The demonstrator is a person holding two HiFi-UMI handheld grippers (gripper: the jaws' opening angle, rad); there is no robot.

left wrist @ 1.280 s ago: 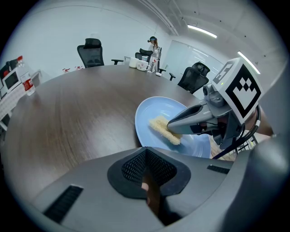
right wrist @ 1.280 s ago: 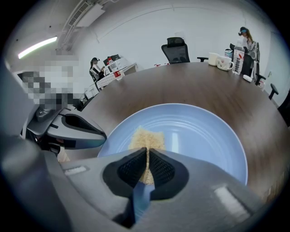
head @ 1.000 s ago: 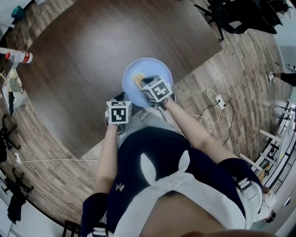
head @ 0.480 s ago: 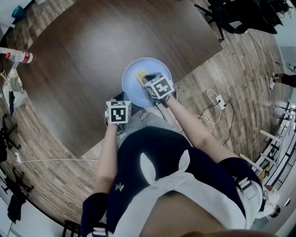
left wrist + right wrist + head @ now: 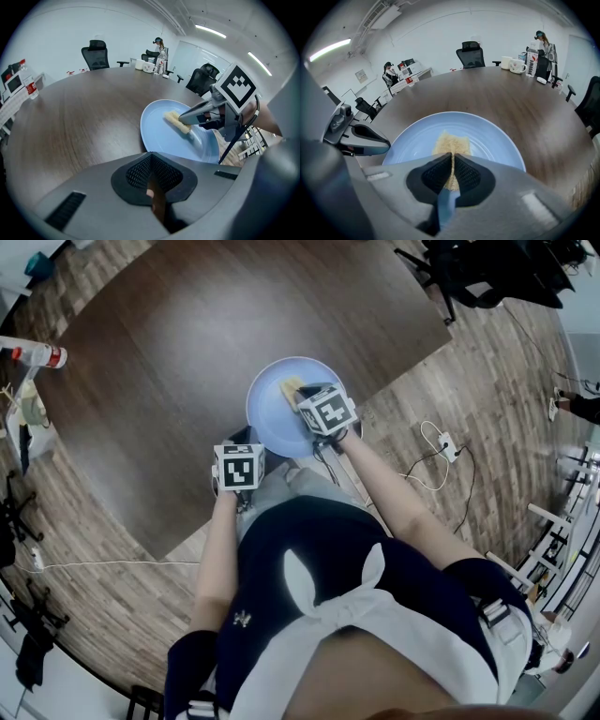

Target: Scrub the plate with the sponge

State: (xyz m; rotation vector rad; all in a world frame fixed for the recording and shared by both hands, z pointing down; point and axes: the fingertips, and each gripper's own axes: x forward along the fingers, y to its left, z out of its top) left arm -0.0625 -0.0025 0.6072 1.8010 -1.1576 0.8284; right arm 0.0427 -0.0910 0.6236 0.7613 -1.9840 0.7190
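A pale blue plate (image 5: 272,418) lies on the dark wooden table near its front edge. A yellow sponge (image 5: 289,387) rests flat on the plate's far half, and my right gripper (image 5: 302,397) is shut on its near end. In the right gripper view the sponge (image 5: 451,140) runs from the plate (image 5: 497,140) back between the jaws of the right gripper (image 5: 452,159). My left gripper (image 5: 242,439) hovers at the plate's near left rim. Its jaws (image 5: 151,161) are shut with nothing between them, and beyond them I see the plate (image 5: 164,136) and the sponge (image 5: 177,123).
A bottle (image 5: 33,353) lies at the table's far left edge. Mugs and a bottle (image 5: 520,63) stand across the table, with office chairs (image 5: 471,54) behind. A white power strip with cable (image 5: 441,442) lies on the floor at right. The table edge runs just under my grippers.
My right gripper has slid the sponge a little away from me and to the right across the plate. The left gripper has stayed put.
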